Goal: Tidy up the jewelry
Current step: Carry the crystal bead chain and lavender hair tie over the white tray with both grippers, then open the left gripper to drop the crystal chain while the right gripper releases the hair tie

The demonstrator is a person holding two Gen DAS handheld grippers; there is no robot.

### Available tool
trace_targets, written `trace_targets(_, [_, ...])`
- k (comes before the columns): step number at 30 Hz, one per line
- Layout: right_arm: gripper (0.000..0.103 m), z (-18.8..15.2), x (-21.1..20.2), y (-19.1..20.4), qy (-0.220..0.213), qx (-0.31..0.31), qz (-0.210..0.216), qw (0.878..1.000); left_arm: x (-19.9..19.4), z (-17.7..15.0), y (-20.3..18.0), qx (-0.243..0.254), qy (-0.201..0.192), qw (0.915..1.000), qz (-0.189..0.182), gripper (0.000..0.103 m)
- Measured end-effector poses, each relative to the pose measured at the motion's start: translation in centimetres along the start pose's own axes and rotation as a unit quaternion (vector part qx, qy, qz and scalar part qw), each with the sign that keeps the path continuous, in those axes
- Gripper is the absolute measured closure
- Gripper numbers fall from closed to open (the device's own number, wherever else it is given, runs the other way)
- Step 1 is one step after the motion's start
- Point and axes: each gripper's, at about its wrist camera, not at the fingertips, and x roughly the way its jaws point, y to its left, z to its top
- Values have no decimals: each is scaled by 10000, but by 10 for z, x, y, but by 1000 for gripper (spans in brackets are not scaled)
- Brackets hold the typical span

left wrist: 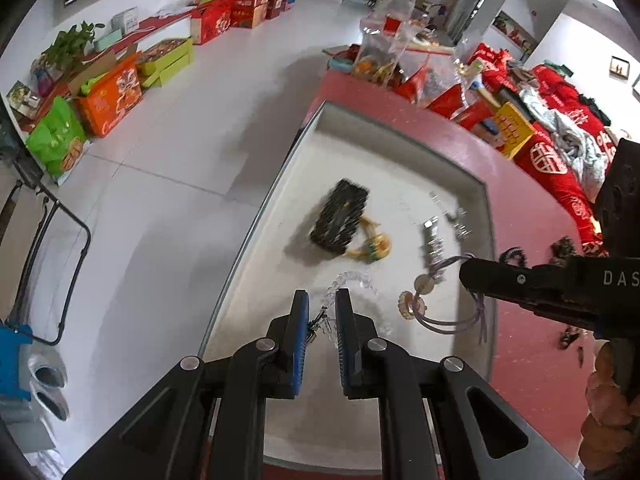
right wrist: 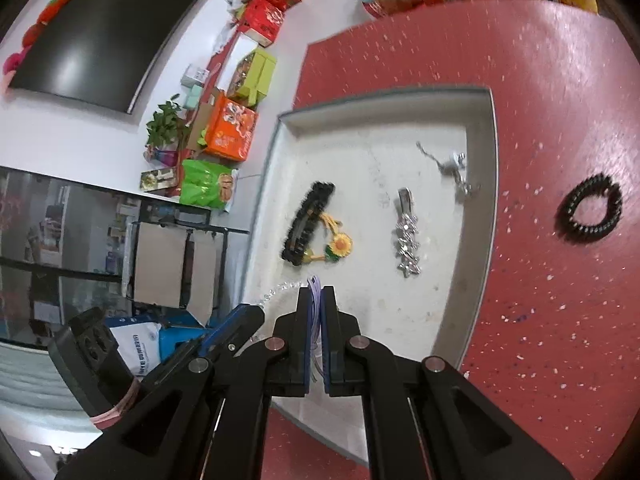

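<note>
From the left wrist camera, the left gripper hangs over the near part of a shallow white tray on a red table. Its fingers are spread a little, with a clear bead bracelet lying just past the tips and a small dark piece between them. A black hair clip lies mid-tray touching a sunflower hair tie; a rhinestone clip and a silver piece sit toward the tray's right wall. The right gripper reaches in over that wall, pinching a lilac cord with round charms.

From the right wrist camera, the right gripper is pressed together on the lilac cord above the tray's near edge. The left gripper sits beside it at the near left corner. A black coiled hair tie lies on the red table, outside the tray's right wall.
</note>
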Motion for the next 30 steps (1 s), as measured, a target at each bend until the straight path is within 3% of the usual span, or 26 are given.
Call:
trace_targets(8, [99,-2,26,-18,145,-62,-496,9986,25,-7,-2,210,149,9988,426,88])
trace_targets(24, [99,11,31,-18,-146,-711,-1502,9860,40,-1,-15,639,157,9911,1158,87])
trace_targets(25, [99,11,31,-17,-142,-715,-1506,9859,40,-1,-16,663,160,9903,1214,84])
trace_targets(27, [98,11,31,-18,-101,-720,-1469,9865,38,-1,-17,683,129,9899,1239,30])
trace_targets(28, [98,10,30,-18,-88,-727,-1470,9864,35,-2,-18,676,54,9905,1199,24])
trace_targets(30, [98,9,28,-18,-83,-746,-1444,9867,29,-5,-22,736,-145,9878,1368,22])
